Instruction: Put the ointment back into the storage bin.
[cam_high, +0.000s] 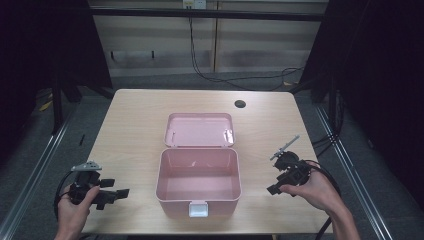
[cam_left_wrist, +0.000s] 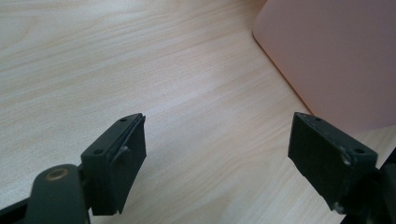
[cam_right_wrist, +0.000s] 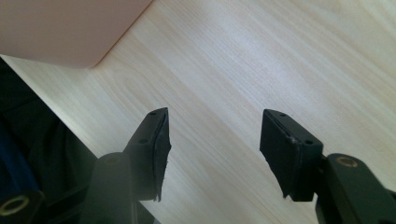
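Two spread hand-held grippers, left (cam_high: 116, 194) and right (cam_high: 276, 188), flanking empty pink box (cam_high: 198, 201), lid (cam_high: 200, 129) open.

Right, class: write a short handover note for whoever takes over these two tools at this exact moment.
Left tool: open, holding nothing, low over the table to the left of the pink box, jaws pointing toward it.
Right tool: open, holding nothing, to the right of the box near the table's front edge.
Pink box: centre front of the table, open, inside bare; its lid is laid back flat behind it, white latch at the front.
Done: the lid is open.
Left: probably closing the lid and fastening the latch; neither tool touches the box yet.
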